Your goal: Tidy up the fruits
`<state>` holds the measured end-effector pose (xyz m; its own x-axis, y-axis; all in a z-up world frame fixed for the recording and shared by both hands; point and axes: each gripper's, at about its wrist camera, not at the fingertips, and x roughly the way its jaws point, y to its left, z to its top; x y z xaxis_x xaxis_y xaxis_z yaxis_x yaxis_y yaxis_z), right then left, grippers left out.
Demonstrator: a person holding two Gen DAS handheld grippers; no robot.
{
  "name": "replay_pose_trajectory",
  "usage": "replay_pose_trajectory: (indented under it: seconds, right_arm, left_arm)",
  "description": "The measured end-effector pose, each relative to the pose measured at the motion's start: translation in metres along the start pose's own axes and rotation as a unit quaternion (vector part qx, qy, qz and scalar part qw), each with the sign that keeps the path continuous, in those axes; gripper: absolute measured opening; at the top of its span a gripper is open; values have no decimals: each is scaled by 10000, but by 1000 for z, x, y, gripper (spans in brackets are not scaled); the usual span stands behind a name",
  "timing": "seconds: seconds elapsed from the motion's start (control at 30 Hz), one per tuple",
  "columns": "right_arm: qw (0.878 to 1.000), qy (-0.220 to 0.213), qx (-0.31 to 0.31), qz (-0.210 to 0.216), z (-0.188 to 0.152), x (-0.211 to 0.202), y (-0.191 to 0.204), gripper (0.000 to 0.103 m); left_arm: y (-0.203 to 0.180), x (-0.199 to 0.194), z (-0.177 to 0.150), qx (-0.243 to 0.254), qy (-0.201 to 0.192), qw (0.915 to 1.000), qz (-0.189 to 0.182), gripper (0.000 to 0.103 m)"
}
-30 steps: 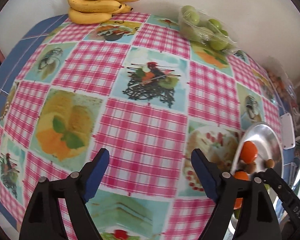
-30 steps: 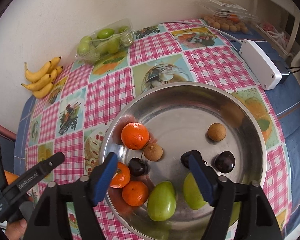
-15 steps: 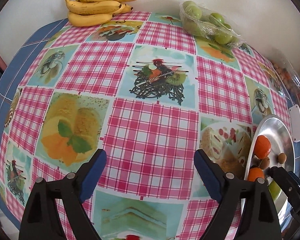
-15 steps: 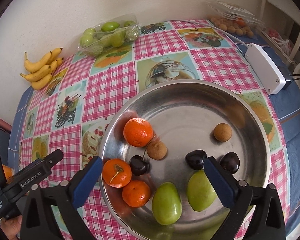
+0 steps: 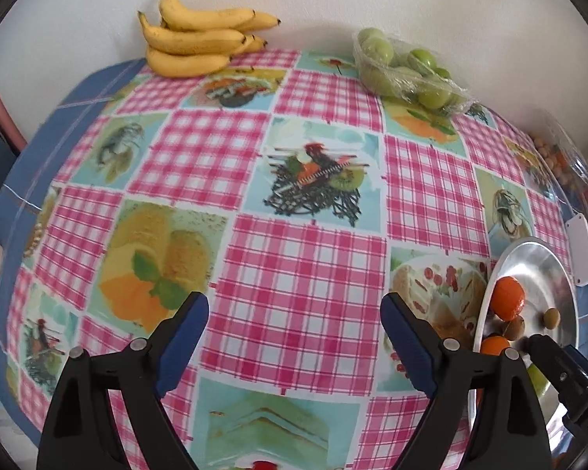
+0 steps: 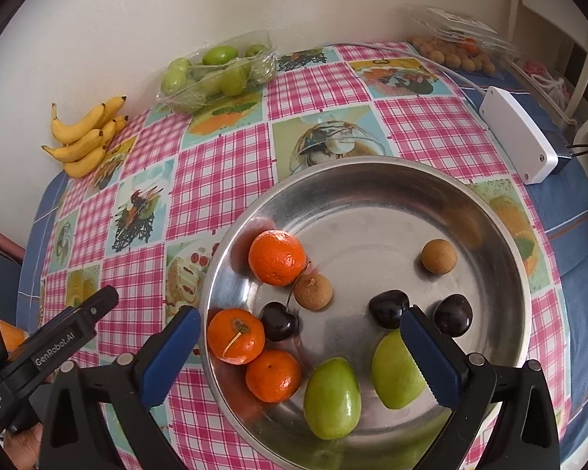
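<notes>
A steel bowl (image 6: 372, 180) holds three oranges (image 6: 277, 257), two green fruits (image 6: 332, 397), three dark cherries (image 6: 388, 308) and two brown longans (image 6: 439, 256). My right gripper (image 6: 300, 352) hangs open over the bowl's near side, touching no fruit; one cherry lies just past its right pad (image 6: 427, 352). My left gripper (image 5: 296, 333) is open over bare tablecloth, left of the bowl (image 5: 545, 266). One finger of the left gripper (image 6: 78, 321) shows at the lower left of the right wrist view.
Bananas (image 5: 200, 43) and a wrapped pack of green fruit (image 5: 407, 70) lie against the back wall. A white box with a cable (image 6: 517, 133) and a clear tray of longans (image 6: 450, 51) sit at the back right. Blue cloth edges the table.
The right gripper's jaws have spread much wider, and the cherry by its right finger now lies free in the bowl. The left gripper tilted slightly; the bowl sits further right in its view.
</notes>
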<state>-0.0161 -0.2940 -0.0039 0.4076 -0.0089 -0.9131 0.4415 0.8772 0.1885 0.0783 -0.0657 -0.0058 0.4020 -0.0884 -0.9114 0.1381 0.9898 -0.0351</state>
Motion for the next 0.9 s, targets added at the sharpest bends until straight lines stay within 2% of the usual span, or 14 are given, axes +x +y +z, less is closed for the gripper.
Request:
replay_pose_trajectory:
  seconds: [0.13,0.23,0.33,0.47,0.63,0.9]
  right_arm:
    - [10000,-21,49,32,-4,-3,2,103]
    - [10000,-15,-13,16,-9,-4,6,103]
    - [10000,-24,-17,27,-14,-6,7,103]
    - [10000,-20,-57,3,-20,-8,8,103]
    - [10000,-25,-84,-17,-29,-12,7,103]
    - [9999,-17,-152,-53,-42,-18,7,103]
  left_arm:
    - [2,-7,-2,-22,-99,9999,-18,90]
    - [2,-11,-5,48,-135,9996,252,90]
    - [0,-9,-12,73,-3,9984,569,90]
    - [3,-9,-22,15,215,9983,544,90]
    - [8,-16,-30,1,251,9961,846,90]
    - [13,-24,-41,39,396,9962,773,90]
